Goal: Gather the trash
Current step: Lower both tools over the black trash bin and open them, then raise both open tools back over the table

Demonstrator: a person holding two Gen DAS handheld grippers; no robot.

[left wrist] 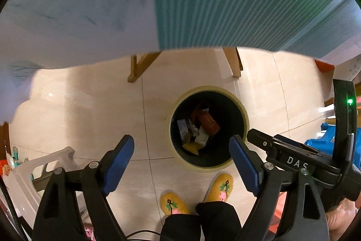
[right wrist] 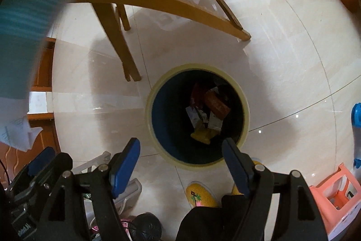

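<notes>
My left gripper jaws wide apart w/ nothing btwn, right gripper same, both over round trash bin on floor, wrappers inside, my yellow slippers near.

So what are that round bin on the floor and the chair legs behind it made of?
The bin looks like smooth plastic: pale yellow rim, dark inside, though its wall is barely visible. The chair legs look like varnished wood, honey-coloured with visible joints. The floor seems glossy tile, with reflections and seams.

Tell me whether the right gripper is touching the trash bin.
Apart. In the right wrist view the right gripper hangs open and empty high above the trash bin, which stands on the floor far below it.
</notes>
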